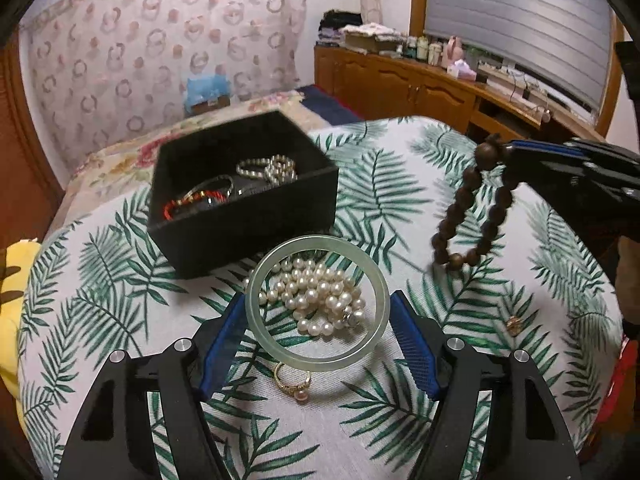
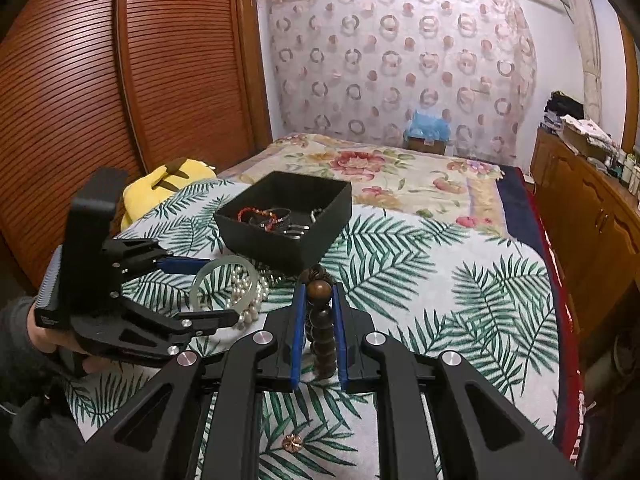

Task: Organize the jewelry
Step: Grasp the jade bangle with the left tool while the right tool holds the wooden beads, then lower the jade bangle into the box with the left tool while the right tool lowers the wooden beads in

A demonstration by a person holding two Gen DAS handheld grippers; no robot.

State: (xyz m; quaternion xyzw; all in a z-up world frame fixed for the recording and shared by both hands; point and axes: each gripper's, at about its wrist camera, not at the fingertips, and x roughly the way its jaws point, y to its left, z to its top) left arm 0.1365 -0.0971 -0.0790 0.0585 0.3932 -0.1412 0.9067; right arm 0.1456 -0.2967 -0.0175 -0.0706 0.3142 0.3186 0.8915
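Between right tool (image 2: 316,312) pads: bead bracelet (image 2: 319,292)

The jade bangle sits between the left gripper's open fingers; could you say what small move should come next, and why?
Probably close the left gripper on the jade bangle: its pads flank the ring without pressing it, and the black box awaits.

The bangle (image 1: 318,304) encircles the pearls (image 1: 316,300), just before the box (image 1: 244,196).
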